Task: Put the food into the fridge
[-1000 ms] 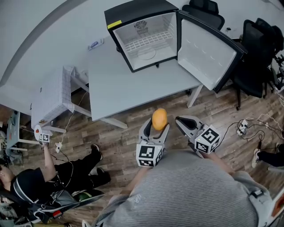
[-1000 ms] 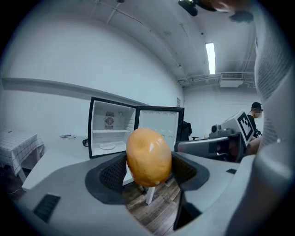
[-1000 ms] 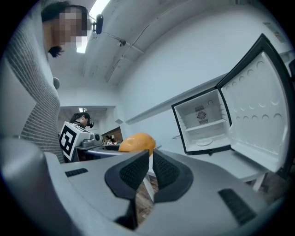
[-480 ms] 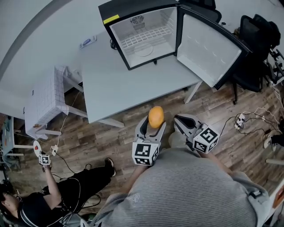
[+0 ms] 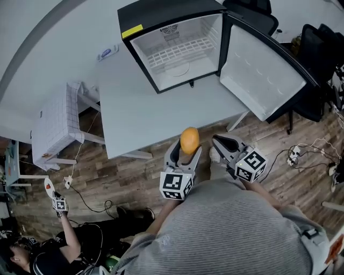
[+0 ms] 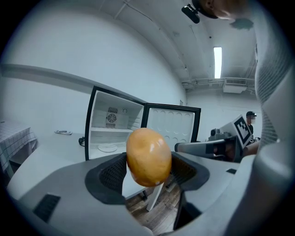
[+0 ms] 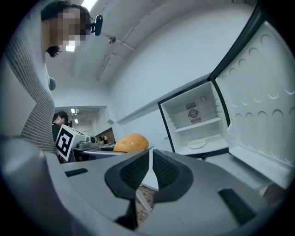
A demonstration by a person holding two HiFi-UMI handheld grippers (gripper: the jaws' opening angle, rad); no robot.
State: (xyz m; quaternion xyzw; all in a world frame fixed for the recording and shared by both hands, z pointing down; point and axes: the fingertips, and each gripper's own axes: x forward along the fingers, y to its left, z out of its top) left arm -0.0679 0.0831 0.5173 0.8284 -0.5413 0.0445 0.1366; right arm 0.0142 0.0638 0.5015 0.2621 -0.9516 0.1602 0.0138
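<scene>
Two grippers are out in front of us, held over the wood floor (image 5: 129, 174) just short of the near edge of the grey table (image 5: 156, 113). Our left gripper (image 5: 188, 149) has its fingers spread wide and pinching the orange fruit (image 5: 189, 139). The dark pads press on its two sides, and the fruit stands up past the fingertips. Just to the right of those fingers, near but apart, our right gripper (image 5: 220, 144) has its pads pressed together with nothing between them. Ahead of both sets of fingertips stretches the table top, and well beyond them, at its far end, stands the black fridge (image 5: 156, 13). Its door (image 5: 263, 75) is swung wide open, off to the right of the fingers' line. A white wire shelf (image 5: 180, 51) shows inside. Far to the left of and behind the left fingers, another person (image 5: 48, 252) sits low on the floor.
</scene>
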